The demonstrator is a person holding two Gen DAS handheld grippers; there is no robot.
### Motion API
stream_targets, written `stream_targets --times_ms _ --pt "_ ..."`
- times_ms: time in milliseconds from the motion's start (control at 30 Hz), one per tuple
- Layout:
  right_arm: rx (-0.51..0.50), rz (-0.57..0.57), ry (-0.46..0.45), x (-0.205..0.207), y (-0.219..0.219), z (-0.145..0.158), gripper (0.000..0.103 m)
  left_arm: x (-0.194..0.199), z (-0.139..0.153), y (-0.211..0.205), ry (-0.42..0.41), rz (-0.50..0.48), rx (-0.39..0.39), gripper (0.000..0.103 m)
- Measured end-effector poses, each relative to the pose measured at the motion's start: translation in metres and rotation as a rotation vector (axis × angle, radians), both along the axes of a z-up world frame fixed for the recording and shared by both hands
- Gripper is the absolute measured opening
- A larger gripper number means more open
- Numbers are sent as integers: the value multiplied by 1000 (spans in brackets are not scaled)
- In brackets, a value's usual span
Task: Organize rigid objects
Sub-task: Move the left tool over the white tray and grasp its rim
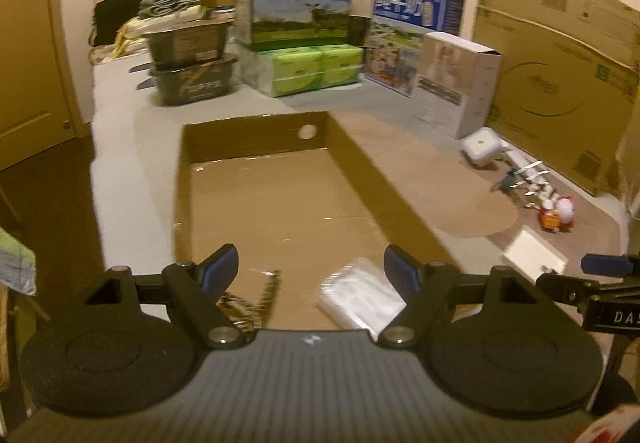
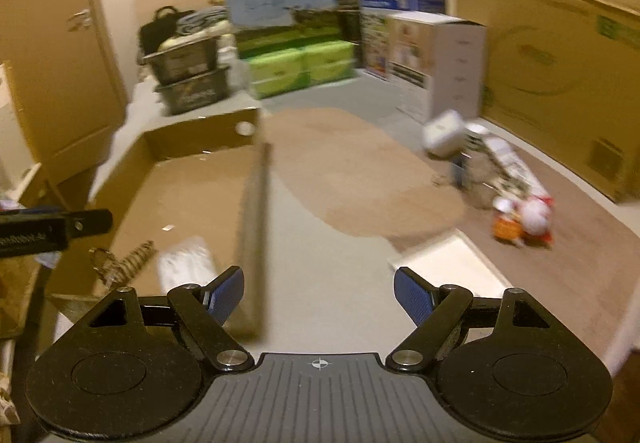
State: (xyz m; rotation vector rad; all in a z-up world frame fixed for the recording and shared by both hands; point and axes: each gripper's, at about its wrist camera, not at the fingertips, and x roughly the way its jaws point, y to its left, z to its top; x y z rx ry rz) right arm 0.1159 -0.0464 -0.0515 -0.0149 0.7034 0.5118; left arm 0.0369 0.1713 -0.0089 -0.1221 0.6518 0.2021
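**Status: both tongs spread wide, nothing gripped, over the open cardboard box**

1. Left gripper [image 1: 311,270]. The jaws stand wide apart and the blue pads [image 1: 219,272] touch nothing. The tool sits above the near end of the open cardboard box [image 1: 280,203] and points down into it at a slant.

2. Contents beneath the left tongs. A clear plastic package [image 1: 358,293] lies on the box floor just under and inside the right pad. A small metal wire piece [image 1: 256,297] lies on the floor beside the left pad. The rest of the box floor ahead of the tongs is bare cardboard.

3. Right gripper [image 2: 319,297]. The jaws are likewise spread wide, with nothing between the pads. The tool sits outside the box, its left pad just beside the box's right wall [image 2: 254,243], over the grey surface [image 2: 328,283].

4. Loose items. Ahead and to the right of the right tongs:
   - a flat white box [image 2: 448,263], nearest, just beyond the right pad;
   - a red, white and orange toy [image 2: 524,223], farther out;
   - a long white printed package [image 2: 512,167], beyond the toy;
   - a white square device [image 2: 442,135], farthest (details are blurred).

5. Cross-views. The left tool's tip [image 2: 60,225] enters the right camera's view from the left edge; the right tool [image 1: 600,275] shows at the right edge of the left view.

6. Background. Printed cartons [image 1: 296,3] and stacked dark bins [image 1: 192,63] stand well beyond the far end of the box.
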Motion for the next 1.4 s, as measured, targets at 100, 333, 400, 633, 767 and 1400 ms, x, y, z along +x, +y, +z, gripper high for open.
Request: stream_targets --times_ms 100,333,400,633,767,1400 --pt "-5 -47 7 -4 -21 -1 82 3 3 -14 -6 -33 -9 78" --pt "-23 -128 -1 -9 -65 1 82 15 10 -51 -11 -114 -26 79" --pt "-28 -147 -5 -8 -75 2 82 17 10 -61 -9 -137 -29 79" --pt "-30 -208 -8 -2 -113 4 82 34 8 -100 18 -273 -16 86" --pt "-32 -233 -6 4 -133 2 82 48 3 -116 42 -358 -7 96" --pt "-42 -179 29 67 -174 -24 82 133 -54 -177 177 -701 60 103"
